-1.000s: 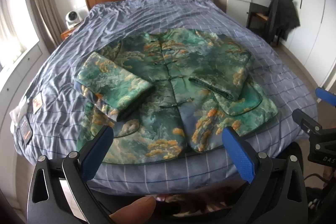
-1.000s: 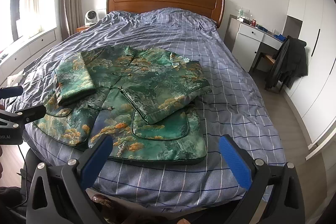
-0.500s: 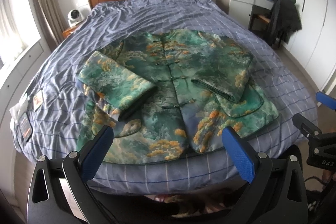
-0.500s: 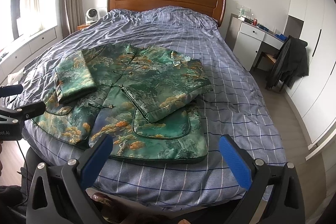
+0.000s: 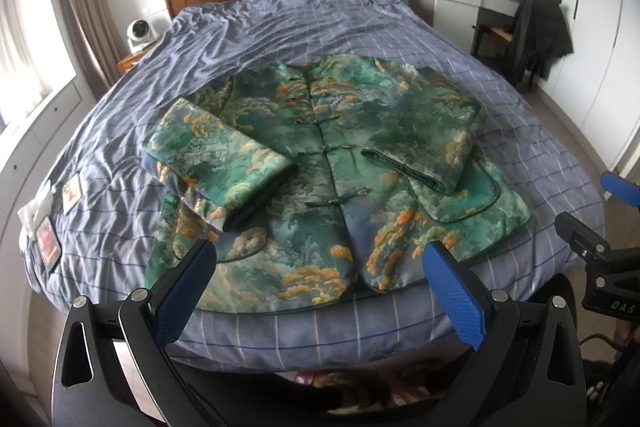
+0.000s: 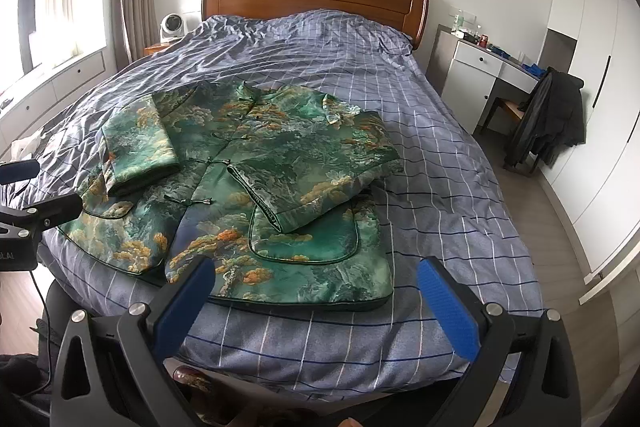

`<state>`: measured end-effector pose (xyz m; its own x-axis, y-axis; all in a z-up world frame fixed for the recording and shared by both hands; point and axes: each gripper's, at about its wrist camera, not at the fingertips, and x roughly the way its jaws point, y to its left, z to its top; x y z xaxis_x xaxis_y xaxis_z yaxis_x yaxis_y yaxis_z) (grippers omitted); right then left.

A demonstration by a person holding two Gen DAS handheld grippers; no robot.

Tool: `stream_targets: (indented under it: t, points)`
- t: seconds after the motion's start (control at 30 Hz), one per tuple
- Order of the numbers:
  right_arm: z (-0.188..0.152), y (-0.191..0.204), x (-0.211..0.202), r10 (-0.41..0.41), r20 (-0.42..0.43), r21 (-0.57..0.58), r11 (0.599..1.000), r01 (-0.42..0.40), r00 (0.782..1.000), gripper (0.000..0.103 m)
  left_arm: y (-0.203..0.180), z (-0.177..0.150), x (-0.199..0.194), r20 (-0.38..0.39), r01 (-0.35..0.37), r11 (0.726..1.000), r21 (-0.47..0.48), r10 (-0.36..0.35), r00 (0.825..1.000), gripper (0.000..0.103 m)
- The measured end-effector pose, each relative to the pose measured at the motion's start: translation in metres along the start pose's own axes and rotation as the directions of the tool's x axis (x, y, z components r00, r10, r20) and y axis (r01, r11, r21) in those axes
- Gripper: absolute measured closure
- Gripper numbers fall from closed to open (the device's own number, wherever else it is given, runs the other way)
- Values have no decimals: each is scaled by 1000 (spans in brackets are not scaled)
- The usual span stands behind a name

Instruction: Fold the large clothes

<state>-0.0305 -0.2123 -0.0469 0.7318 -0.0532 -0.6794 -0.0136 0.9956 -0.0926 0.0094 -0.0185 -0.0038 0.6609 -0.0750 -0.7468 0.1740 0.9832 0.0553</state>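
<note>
Jacket (image 5: 332, 179) is lying buttoned on the bed (image 5: 320, 23), sleeves folded inward, while left gripper (image 5: 320, 291) and right gripper (image 6: 316, 299) are hovering at 6 o'clock, both released and empty.

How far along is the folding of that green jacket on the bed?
Partly done. The green jacket lies flat and buttoned on the bed, both sleeves already folded across its front. In hand: nothing; the left hand-held gripper and right hand-held gripper are open at the hem. Left: folding the body up.
</note>
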Motion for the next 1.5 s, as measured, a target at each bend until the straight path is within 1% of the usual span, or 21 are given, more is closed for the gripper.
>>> stream_targets:
  t: [1.5]
  points:
    - [-1, -2, 1, -5, -5, 5, 1000, 5, 1000, 0, -2, -2, 0, -7, 6, 1000, 4, -6, 1000, 0]
